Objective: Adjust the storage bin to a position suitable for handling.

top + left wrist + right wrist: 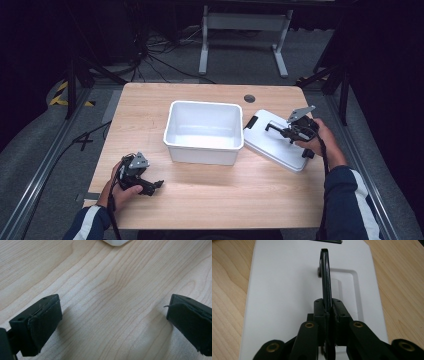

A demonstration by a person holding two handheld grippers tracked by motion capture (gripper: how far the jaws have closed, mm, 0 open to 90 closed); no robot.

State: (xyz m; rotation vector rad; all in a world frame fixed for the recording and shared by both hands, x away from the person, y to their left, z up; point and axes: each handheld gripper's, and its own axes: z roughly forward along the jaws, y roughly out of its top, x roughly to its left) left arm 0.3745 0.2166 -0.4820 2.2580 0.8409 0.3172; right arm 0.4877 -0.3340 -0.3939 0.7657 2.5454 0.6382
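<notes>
Your right gripper (286, 131), right of centre, is clenched on the black handle (326, 277) of the white lid (275, 141) lying beside the white tub (202, 131); your left gripper (150, 186), lower left, rests released on the desk (210, 195).

Bin (115, 242), perhaps, cropped at top

A bin (203, 131) is placed on the table (210, 200), near the middle and closer to the far edge. A lid (274, 139) is laid just to the right of the bin, toward the right edge. Its handle (326, 277) is raised upright at the middle of the lid.
</notes>
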